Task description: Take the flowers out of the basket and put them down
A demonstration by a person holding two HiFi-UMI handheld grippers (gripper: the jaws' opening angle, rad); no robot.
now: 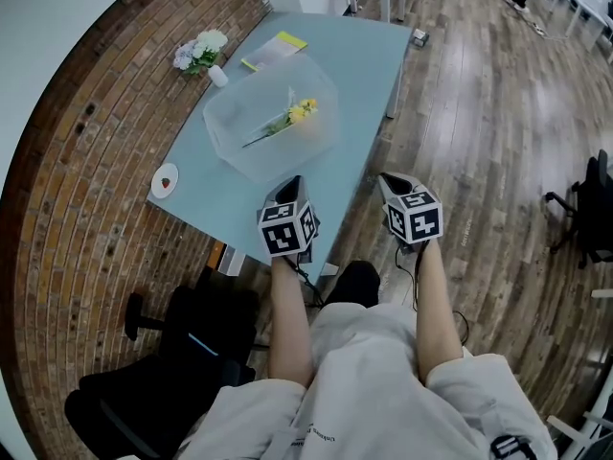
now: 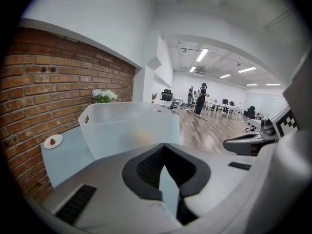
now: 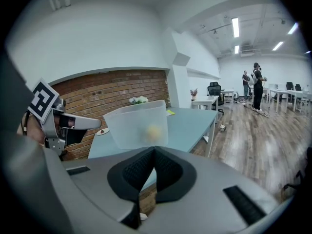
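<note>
A frosted translucent basket point(image 1: 239, 127) stands on the pale blue table point(image 1: 364, 56). A yellow flower with a green stem point(image 1: 295, 115) lies inside it. Through the basket wall point(image 2: 129, 126) point(image 3: 136, 123) the flower shows only as a yellow blur point(image 2: 144, 136) point(image 3: 154, 131). My left gripper point(image 1: 292, 184) point(image 2: 165, 147) hangs shut and empty at the table's near edge, just short of the basket. Off the table's near right corner, over the wooden floor, my right gripper point(image 1: 393, 180) point(image 3: 154, 150) is shut with nothing in it.
A bunch of white and lilac flowers point(image 1: 199, 51) and a yellow booklet point(image 1: 275, 48) lie at the table's far end. A small plate with a red item point(image 1: 166, 181) sits at its left corner. A brick wall runs along the left, and a black chair point(image 1: 172, 353) stands below-left.
</note>
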